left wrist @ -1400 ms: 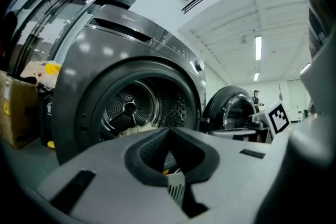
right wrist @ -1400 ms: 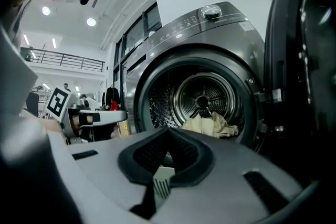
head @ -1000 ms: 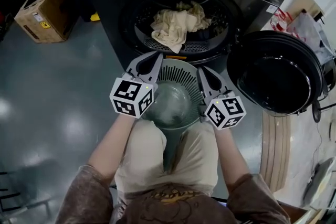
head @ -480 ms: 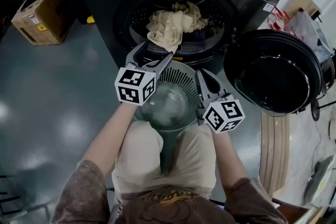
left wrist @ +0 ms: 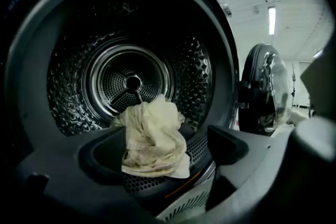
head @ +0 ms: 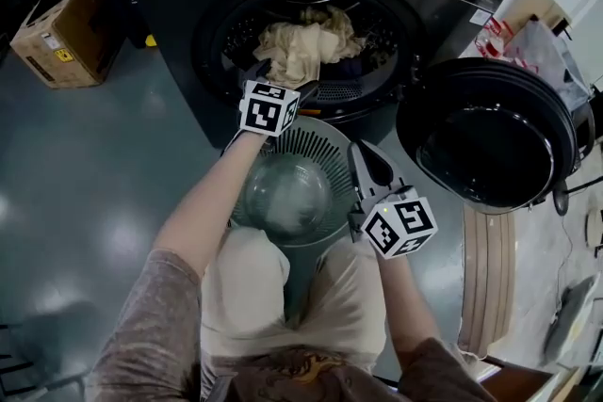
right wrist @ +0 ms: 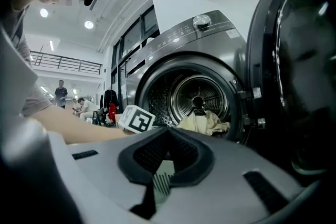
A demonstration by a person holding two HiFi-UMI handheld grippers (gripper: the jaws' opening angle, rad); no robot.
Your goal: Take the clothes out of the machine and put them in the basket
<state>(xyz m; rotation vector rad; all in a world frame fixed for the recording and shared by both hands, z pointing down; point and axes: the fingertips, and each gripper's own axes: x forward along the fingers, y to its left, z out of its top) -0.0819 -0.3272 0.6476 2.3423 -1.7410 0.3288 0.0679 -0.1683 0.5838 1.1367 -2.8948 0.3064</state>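
Note:
A cream cloth (head: 301, 47) is heaped at the mouth of the dark washing machine's drum (head: 226, 33), with a dark garment (head: 363, 66) beside it. My left gripper (head: 281, 78) reaches to the drum's lip. Its jaws have just been opening and now stand wide. In the left gripper view the cream cloth (left wrist: 152, 136) lies between and just beyond the pads (left wrist: 105, 152), which do not press on it. The grey-green basket (head: 325, 141) stands on the floor below the door opening. My right gripper (head: 363, 167) hovers at the basket's right rim, shut on nothing (right wrist: 169, 130).
The round machine door (head: 490, 132) hangs open at the right. A cardboard box (head: 52, 38) sits on the floor at the left, and a white plastic bag (head: 546, 42) lies at the far right. People stand far off (right wrist: 60, 93).
My left gripper has moved from above the basket forward and down to the drum mouth, and its jaws have gone from shut to wide open. The right gripper has stayed put.

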